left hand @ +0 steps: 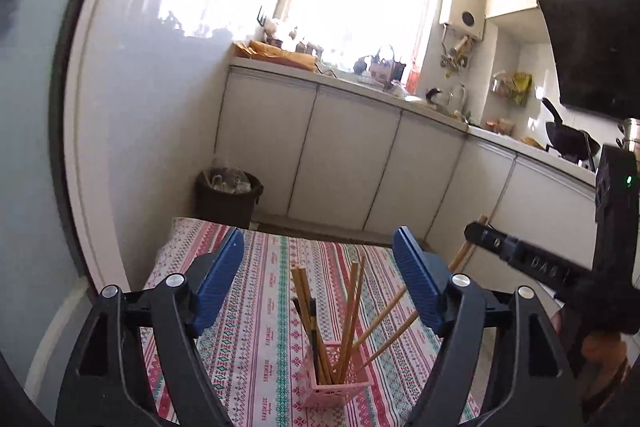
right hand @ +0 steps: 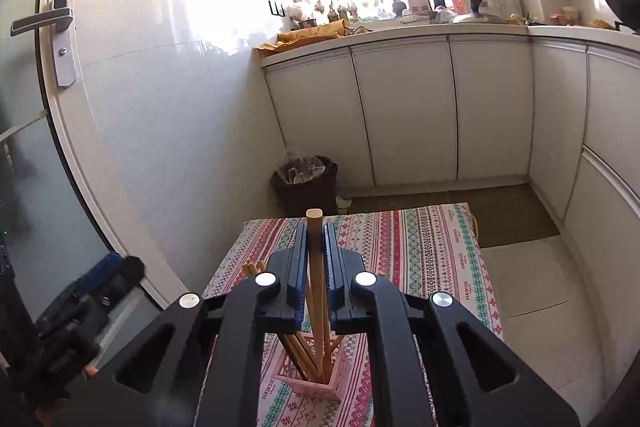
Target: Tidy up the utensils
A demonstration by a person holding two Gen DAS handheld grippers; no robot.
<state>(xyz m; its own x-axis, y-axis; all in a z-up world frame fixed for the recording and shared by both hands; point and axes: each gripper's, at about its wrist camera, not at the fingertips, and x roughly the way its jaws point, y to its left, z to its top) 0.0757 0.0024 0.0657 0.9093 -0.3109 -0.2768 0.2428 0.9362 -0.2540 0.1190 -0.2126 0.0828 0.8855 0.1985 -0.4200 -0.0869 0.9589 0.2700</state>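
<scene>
Right wrist: right hand-held gripper [right hand: 316,267] pinching chopstick [right hand: 315,227] above pink basket [right hand: 316,381]; left hand-held gripper [left hand: 320,279] spread; possibly missing or tipping basket on release.

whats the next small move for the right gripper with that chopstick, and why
Probably open the right gripper and let go. It is shut on a wooden chopstick whose lower end already seems to sit inside the pink basket among the other chopsticks. The left gripper is open and holds nothing, so nothing else needs to act first.
</scene>
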